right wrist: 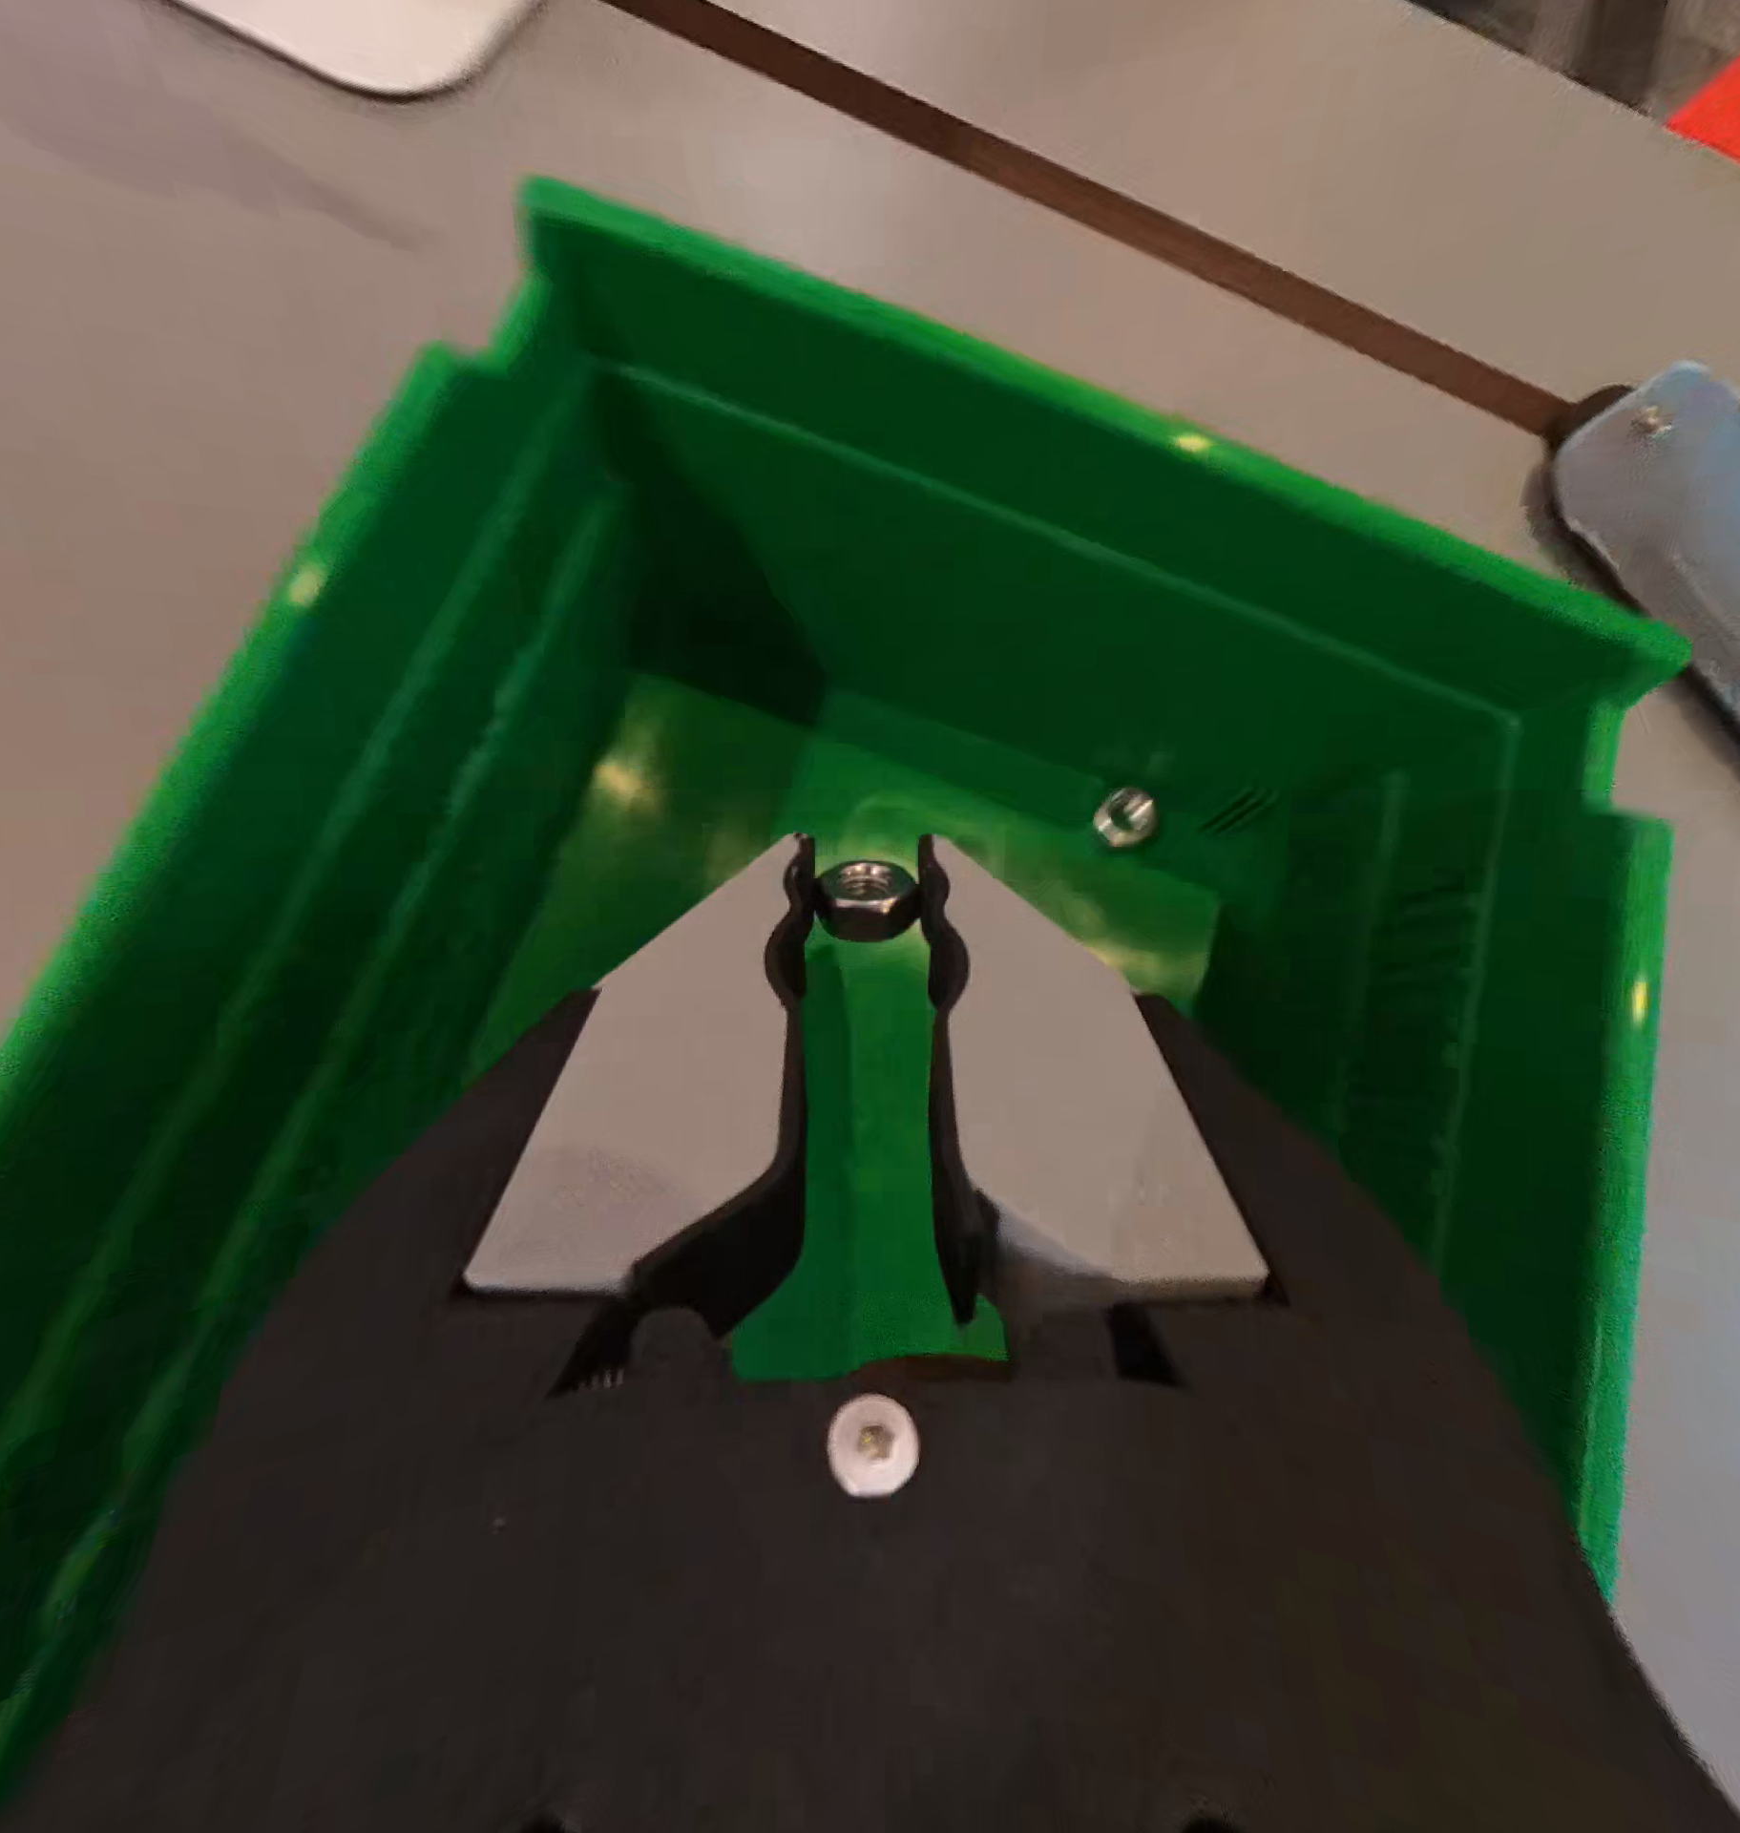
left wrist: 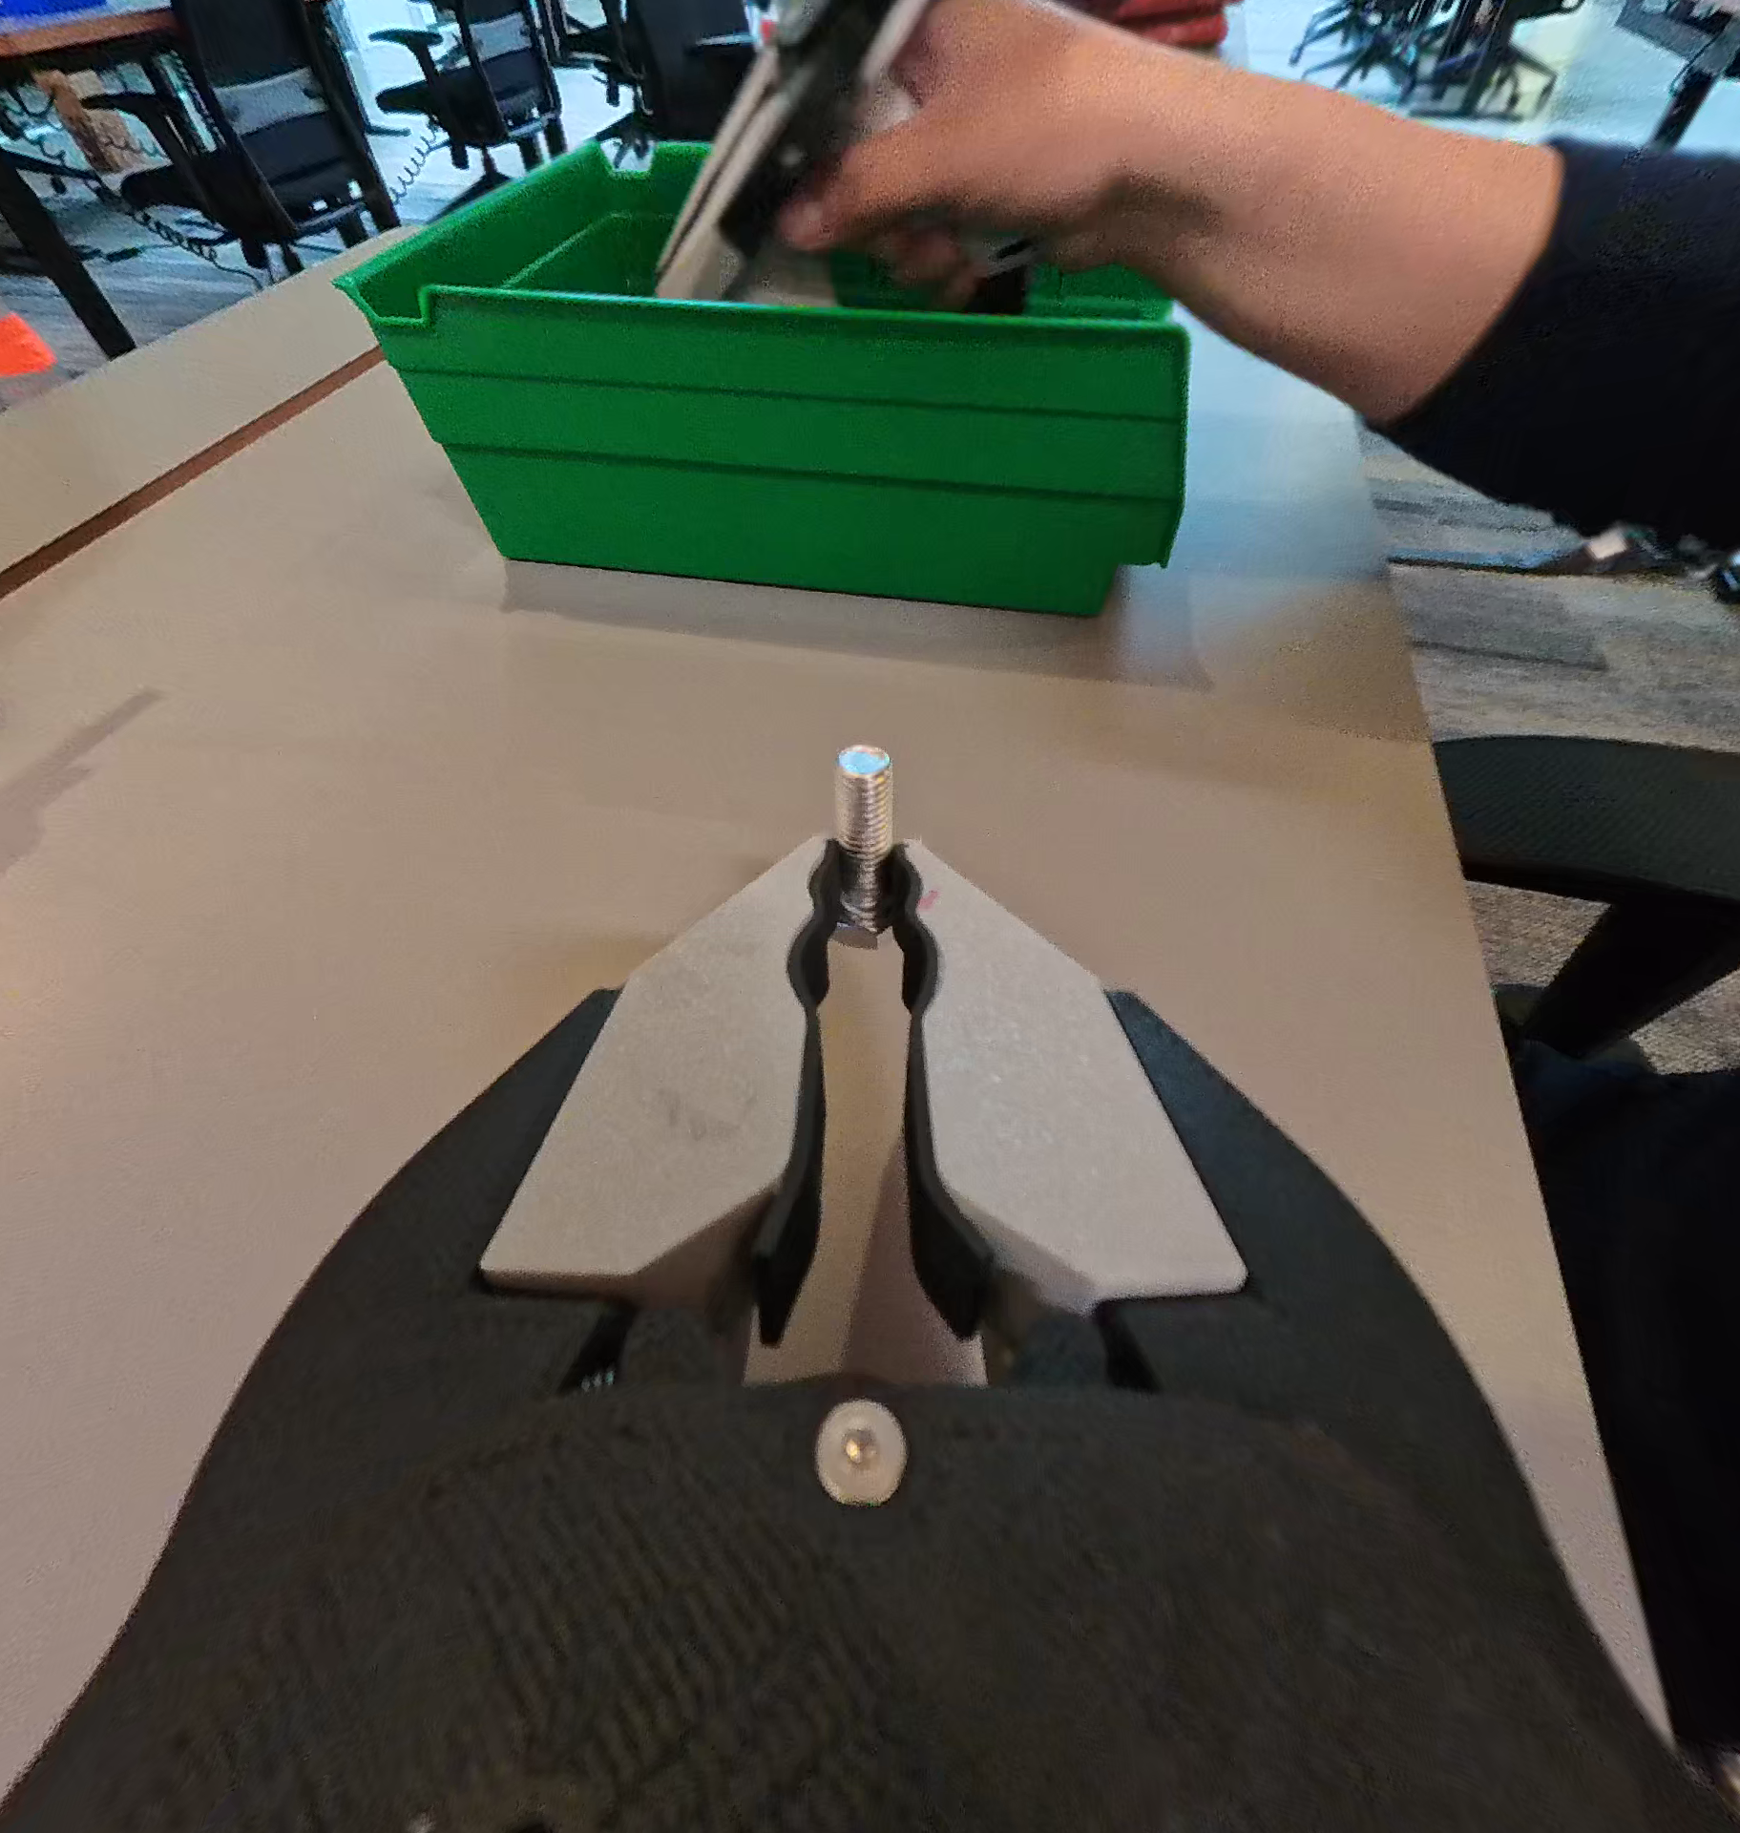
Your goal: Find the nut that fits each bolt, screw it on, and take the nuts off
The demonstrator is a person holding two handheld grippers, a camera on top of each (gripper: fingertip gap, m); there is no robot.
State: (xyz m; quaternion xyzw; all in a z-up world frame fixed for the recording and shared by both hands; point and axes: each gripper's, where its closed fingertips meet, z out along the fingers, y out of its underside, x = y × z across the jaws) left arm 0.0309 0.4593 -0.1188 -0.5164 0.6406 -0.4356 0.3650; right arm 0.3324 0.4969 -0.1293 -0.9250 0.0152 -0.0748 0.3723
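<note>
Grey desk (left wrist: 350,794): left gripper (left wrist: 863,893) pinches bolt (left wrist: 863,803), right gripper (right wrist: 861,898) clamps a nut (right wrist: 859,898) inside green bin (right wrist: 945,476); no threading yet.

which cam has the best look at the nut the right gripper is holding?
Right wrist view. The nut sits centred between the right gripper fingertips, hole facing the camera, over the green bin floor. A second nut lies loose by the bin wall. In the left wrist view the bin wall and the hand hide the held nut.
</note>
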